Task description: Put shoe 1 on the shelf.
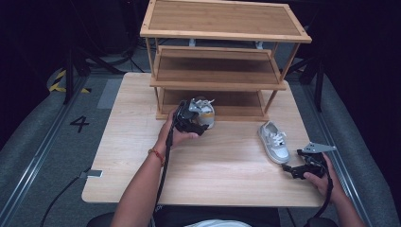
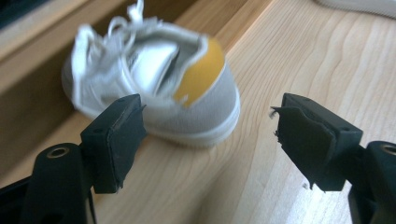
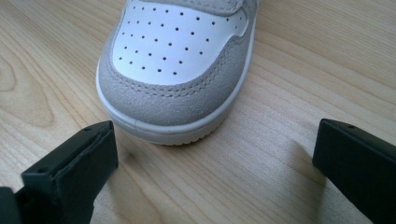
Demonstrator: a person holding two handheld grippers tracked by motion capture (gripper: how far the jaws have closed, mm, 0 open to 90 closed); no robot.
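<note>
Your left gripper (image 1: 201, 124) sits w/ jaws spread, nothing between them; the left shoe (image 2: 154, 84) lies just beyond the pads, heel w/ its yellow tab toward you, toe toward the rack (image 1: 222, 71). In the high view that shoe (image 1: 206, 112) rests on the table (image 1: 142, 156) touching or just beside the rack's bottom front edge, can't tell which. Heel-on alignment suits a grip across the heel sides, prob. to lift it onto a shelf. Your right gripper (image 1: 292, 171) is at the near right, jaws also wide apart and empty, pointing at the toe of the right shoe (image 3: 180, 60). That shoe (image 1: 274, 141) lies flat on its sole at the table's right, toe near you, well apart from the rack. Jaw spread exceeds toe width, so approx. centred approach would straddle it. Toe cap is rounded and tapers; judged risk: pads slip fwd off it. Grip farther back, at mid-shoe, if poss.
</note>
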